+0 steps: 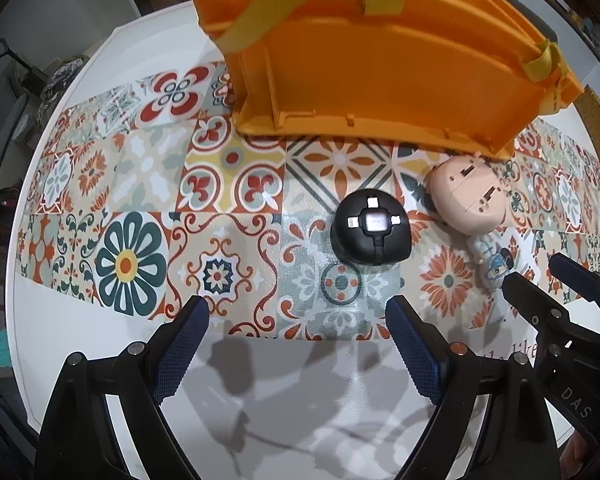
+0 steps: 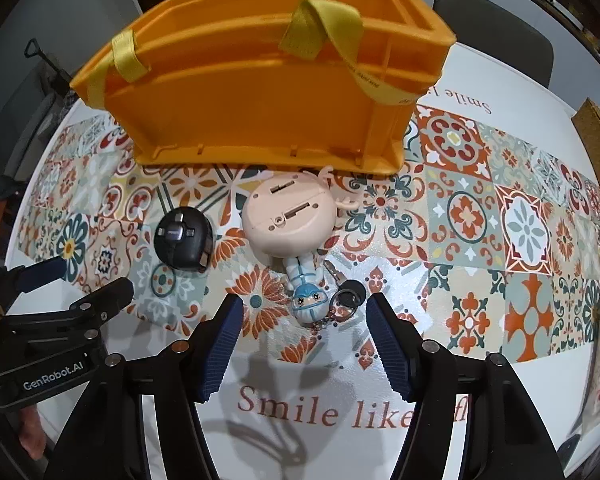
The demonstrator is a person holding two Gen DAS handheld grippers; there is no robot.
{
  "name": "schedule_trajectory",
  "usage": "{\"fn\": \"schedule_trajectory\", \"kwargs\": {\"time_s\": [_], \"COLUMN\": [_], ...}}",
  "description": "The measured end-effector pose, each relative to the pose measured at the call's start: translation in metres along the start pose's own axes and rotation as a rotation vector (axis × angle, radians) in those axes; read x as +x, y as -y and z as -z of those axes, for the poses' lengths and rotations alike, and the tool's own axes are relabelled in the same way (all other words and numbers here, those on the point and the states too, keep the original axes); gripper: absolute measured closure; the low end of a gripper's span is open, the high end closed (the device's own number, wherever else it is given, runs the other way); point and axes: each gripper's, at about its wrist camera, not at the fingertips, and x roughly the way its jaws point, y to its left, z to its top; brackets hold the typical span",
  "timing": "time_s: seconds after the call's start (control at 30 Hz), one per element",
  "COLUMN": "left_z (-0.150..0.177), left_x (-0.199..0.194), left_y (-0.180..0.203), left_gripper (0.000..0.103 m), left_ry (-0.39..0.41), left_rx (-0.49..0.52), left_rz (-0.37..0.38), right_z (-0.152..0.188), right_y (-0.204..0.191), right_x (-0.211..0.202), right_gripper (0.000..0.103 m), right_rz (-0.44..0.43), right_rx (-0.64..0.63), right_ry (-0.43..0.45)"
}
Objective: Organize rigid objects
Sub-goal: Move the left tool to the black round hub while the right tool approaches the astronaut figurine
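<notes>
Both grippers are being held low over the tiled tablecloth (image 1: 148, 168), each with its jaws spread wide and nothing between them. Straight ahead of the left gripper (image 1: 298, 310), and slightly right of its centre line, a black round multi-plug charger (image 1: 371, 227) is lying apart from the fingers. Just ahead of the right gripper (image 2: 305, 314) a small blue-and-white figure keychain (image 2: 306, 288) is lying almost between the fingertips, with its black key fob (image 2: 350, 292) near the right finger. Beyond the keychain a peach round toy (image 2: 288, 220) is resting, seemingly touching the figure's far end, though the contact is being blurred by the fisheye. Farther ahead of both grippers the orange storage bin (image 2: 260, 108) with yellow straps (image 2: 324, 24) is standing, its near wall just behind the toy.

The step in hand is judged to be picking up the keychain for the bin. To be done well, the right gripper should be lowered so that the figure's body is being centred between the pads, not the loose ring or chain, and the jaws closed across its narrow width. The left gripper (image 2: 96, 300), close on the left, should be kept clear, and the hanging straps should be avoided during the drop.
</notes>
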Motion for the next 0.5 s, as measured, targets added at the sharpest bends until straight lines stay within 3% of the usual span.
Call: {"fn": "schedule_trajectory", "kwargs": {"time_s": [0.5], "left_z": [0.001], "left_x": [0.024], "left_y": [0.001], "left_gripper": [0.012], "left_ry": [-0.055], "left_rx": [0.014], "left_rz": [-0.011], "right_z": [-0.002], "right_y": [-0.005], "right_x": [0.034], "right_gripper": [0.044], "right_rz": [0.017], "right_rx": [-0.025], "right_ry": [-0.06]}}
